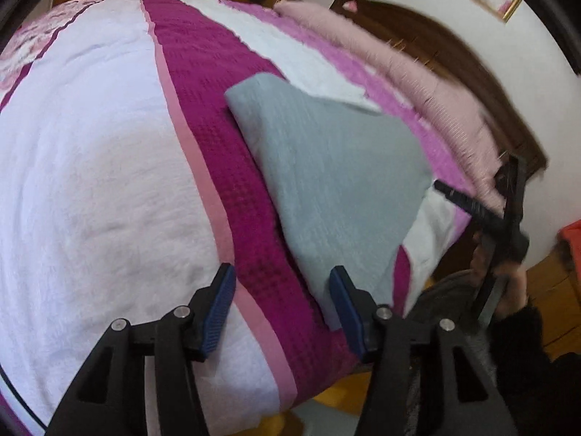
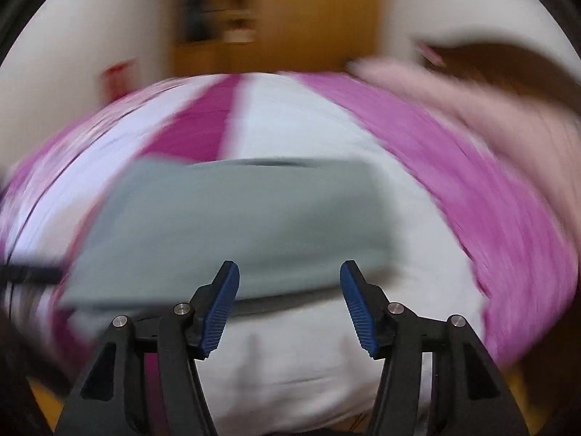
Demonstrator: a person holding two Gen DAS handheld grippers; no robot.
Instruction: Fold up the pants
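Folded gray pants [image 1: 326,189] are lying on the striped bed [image 1: 109,181].
The left gripper [image 1: 283,309] and right gripper [image 2: 288,305] are hovering near the pants' edge, fingers spread and holding nothing.

Motion blur smears the whole right wrist view: the folded grey fabric pants [image 2: 232,225] lose their edges, and the wooden cabinet [image 2: 225,14] behind is unreadable.
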